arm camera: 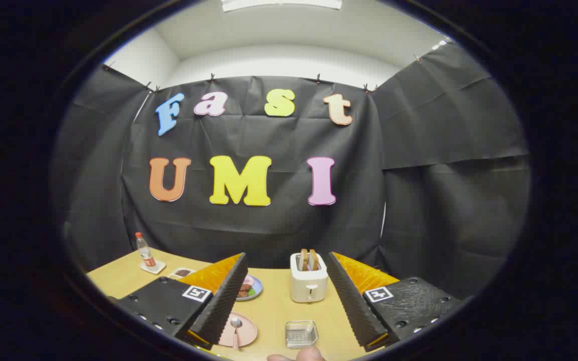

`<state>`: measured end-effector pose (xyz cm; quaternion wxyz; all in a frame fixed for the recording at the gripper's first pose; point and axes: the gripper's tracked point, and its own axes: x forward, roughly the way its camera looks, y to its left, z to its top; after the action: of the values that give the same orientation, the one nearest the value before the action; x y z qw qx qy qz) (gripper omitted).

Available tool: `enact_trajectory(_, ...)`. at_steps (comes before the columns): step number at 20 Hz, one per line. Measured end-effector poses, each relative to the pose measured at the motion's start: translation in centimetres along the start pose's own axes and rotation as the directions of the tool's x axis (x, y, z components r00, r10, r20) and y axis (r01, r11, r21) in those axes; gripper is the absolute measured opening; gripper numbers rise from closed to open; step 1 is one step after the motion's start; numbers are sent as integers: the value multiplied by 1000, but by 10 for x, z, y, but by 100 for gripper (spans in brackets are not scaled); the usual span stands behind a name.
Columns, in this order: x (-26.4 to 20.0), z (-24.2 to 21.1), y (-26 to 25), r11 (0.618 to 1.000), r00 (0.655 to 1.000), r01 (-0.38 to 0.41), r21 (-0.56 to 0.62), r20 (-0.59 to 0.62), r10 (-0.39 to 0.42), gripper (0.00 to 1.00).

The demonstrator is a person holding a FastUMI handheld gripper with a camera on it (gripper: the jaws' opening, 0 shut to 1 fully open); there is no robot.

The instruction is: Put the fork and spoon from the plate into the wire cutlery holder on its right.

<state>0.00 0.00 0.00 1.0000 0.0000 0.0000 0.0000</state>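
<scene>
Hovering wide open and empty, the jaws (286,273) are held above the counter (274,306); the spoon (236,331) lies below the left finger on the plate (246,333), handle pointing back, holder (301,334) rightward.

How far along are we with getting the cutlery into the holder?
Nothing looks done yet. The spoon lies on the pink plate, partly behind one finger; I can't make out the fork. The wire cutlery holder to the plate's right looks empty. The gripper is open with nothing between its fingers, raised above the table. Both pickups and drops remain.
</scene>
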Motion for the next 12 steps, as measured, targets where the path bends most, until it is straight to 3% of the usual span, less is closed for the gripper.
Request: enact_trajectory(12, -11, -4, 12, 999, 999, -42, 9, -21, 42, 95)
